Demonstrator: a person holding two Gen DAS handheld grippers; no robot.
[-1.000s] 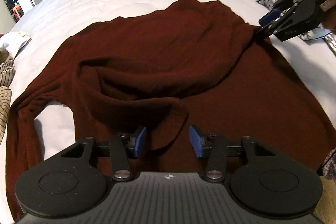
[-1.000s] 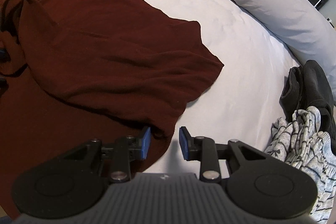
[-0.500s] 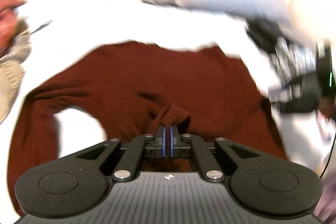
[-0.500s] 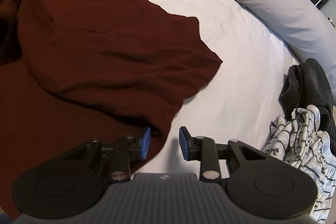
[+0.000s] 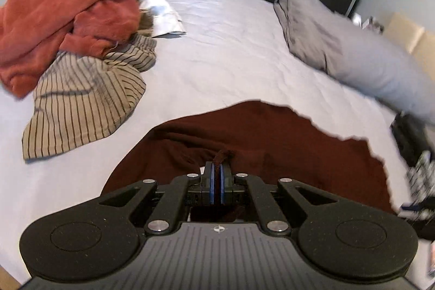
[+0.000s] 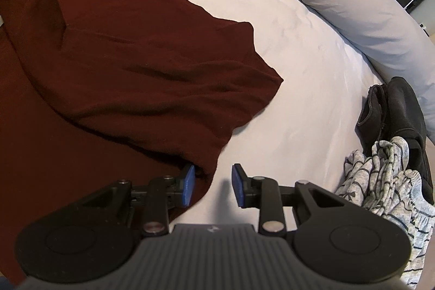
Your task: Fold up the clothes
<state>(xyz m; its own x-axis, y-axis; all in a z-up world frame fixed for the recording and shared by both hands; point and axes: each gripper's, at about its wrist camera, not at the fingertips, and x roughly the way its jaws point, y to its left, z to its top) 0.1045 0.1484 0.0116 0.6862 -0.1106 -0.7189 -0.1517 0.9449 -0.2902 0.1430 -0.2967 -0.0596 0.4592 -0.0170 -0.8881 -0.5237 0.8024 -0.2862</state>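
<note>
A dark maroon sweater (image 6: 114,50) lies spread over the white bed sheet (image 6: 285,78), with one flap folded across its body. In the left wrist view my left gripper (image 5: 217,174) is shut on a pinched bit of the maroon sweater (image 5: 272,137), lifted clear of the sheet. My right gripper (image 6: 213,185) stands open just above the sheet at the sweater's near edge. Its left pad touches or overlaps the cloth edge, and only white sheet shows between the pads.
A rust-red garment (image 5: 65,12) and a striped beige shirt (image 5: 84,97) are piled at the left. A grey pillow (image 6: 353,2) lies at the back right. A black garment (image 6: 399,110) and a grey patterned one (image 6: 386,181) sit at the right edge.
My left gripper closed on the sweater's fold, then lifted and swung it toward the left pile, rolling as it went. The maroon cloth shifted and flattened. The right gripper stayed put.
</note>
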